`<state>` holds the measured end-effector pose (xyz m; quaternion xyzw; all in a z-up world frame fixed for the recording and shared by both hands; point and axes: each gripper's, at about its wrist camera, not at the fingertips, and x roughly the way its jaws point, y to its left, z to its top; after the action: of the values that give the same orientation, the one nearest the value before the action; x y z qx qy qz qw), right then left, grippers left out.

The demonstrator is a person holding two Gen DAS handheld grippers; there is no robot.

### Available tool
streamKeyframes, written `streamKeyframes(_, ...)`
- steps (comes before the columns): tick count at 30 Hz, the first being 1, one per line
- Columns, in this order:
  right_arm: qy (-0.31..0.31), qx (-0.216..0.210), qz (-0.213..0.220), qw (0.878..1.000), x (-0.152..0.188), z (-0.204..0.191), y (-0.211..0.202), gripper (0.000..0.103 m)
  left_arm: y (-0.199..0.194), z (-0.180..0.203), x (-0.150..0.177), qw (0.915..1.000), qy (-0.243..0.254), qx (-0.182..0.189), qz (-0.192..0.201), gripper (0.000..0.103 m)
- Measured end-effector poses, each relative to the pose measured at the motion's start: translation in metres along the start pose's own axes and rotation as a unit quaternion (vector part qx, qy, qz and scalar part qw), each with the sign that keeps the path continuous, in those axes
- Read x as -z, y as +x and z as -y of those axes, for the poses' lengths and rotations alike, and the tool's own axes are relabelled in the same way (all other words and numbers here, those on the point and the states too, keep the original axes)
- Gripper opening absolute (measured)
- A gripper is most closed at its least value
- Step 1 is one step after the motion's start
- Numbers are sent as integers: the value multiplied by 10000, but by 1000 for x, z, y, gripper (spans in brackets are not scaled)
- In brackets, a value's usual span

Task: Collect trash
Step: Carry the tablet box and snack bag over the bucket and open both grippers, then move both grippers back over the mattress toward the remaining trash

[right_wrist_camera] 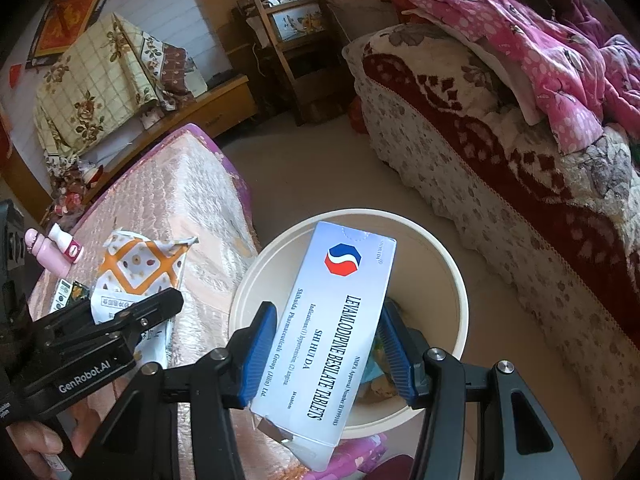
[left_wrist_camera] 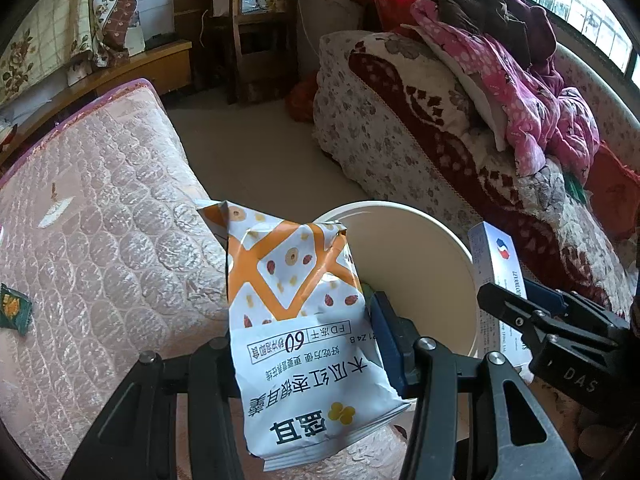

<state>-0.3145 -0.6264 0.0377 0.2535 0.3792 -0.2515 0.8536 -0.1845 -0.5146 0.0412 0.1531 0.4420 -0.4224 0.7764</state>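
Off to the right of both my tongs ran the long sofa [left_wrist_camera: 420, 120] under its flowered cover, heaped with pink bedding [left_wrist_camera: 532, 92]. To the left of them lay the quilted pink mattress [left_wrist_camera: 100, 220], its edge just beside the bin. The cream round bin [right_wrist_camera: 452, 276] stood on the floor directly ahead of and below my right tongs, and ahead and to the right of my left ones, with some scraps already lying in its bottom.

My left tongs [left_wrist_camera: 304, 344] were closed on the snack bag [left_wrist_camera: 296, 320], a white and orange wrapper with printed nuts, held upright with its crumpled top reaching over the near left rim of the bin. Only one blue pad showed, pressed against the bag's right side; the other was hidden behind the wrapper.

My right tongs [right_wrist_camera: 328, 352] were clamped on the medicine box [right_wrist_camera: 340, 320], a white tablet carton with a red and blue emblem, both blue pads flat against its long sides. It hung tilted over the bin's mouth, its far end above the opening.

Left of my left tongs, on the mattress, lay a small dark green packet [left_wrist_camera: 14, 310]. Farther left of my right tongs, two little pink bottles [right_wrist_camera: 60, 252] lay on the mattress.
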Motion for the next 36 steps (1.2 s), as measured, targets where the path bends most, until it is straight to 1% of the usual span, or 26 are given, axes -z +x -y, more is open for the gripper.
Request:
streamKeyframes(8,71,56,-73,9999,2,5,7,56,7,1,1,10000,-7,72,-14,51)
streamKeyframes(12,118,100,-121,9998,2,8,12,56,9,-1,1,9998,-40,195,-23,51)
streamKeyframes(15,165,112,-157,9997,2,11,15,57,9,-1,2,9995,-73,292,-40,57)
streamKeyframes(17,243,175,-171,9994,2,14,17,58,9,-1,3,9992,-110,369,-50,58)
streamKeyframes(18,288,210,-189,9992,2,15,18,62,9,-1,3,9991,-118,396,-65,59)
streamKeyframes(19,349,220,-214,9989,2,17,19,69,9,-1,4,9991,-122,398,-88,60)
streamKeyframes(20,404,206,-238,9987,3,18,21,71,9,-1,4,9991,-127,399,-96,64)
streamKeyframes(22,468,177,-254,9984,3,19,21,71,6,-1,6,9990,-164,416,-66,67)
streamKeyframes(27,506,160,-311,9981,5,17,22,71,0,-6,8,9993,-210,299,-12,67)
streamKeyframes(36,264,147,-383,9988,9,-5,23,71,-15,-28,14,9992,-377,-52,147,67)
